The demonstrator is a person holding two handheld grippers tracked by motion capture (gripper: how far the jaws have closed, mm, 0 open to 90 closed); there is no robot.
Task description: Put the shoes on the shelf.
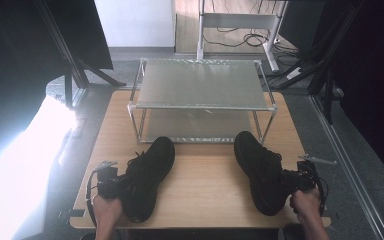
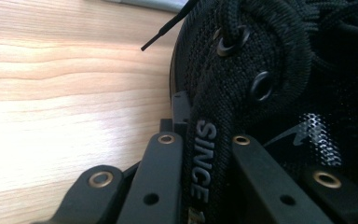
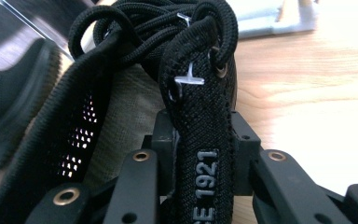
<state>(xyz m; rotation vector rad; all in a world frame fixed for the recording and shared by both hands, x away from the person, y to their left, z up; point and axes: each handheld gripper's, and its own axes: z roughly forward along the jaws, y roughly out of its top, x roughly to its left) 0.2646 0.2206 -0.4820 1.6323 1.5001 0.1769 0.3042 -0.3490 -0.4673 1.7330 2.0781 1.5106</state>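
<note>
Two black lace-up shoes lie on the wooden table (image 1: 205, 187), toes pointing toward the rack. My left gripper (image 1: 119, 186) is at the heel end of the left shoe (image 1: 149, 172). In the left gripper view its jaws (image 2: 207, 136) are shut on the shoe's (image 2: 279, 60) upper edge, on a woven strip lettered "SINCE". My right gripper (image 1: 289, 181) is at the outer side of the right shoe (image 1: 259, 170). In the right gripper view it (image 3: 203, 135) is shut on that shoe's (image 3: 98, 107) lettered edge strip, marked "1921", just below the laces.
A two-shelf metal rack (image 1: 202, 82) stands at the far half of the table, right behind the shoe toes. Bare wood lies between the shoes. Strong glare falls at the left; dark stands and cables surround the table.
</note>
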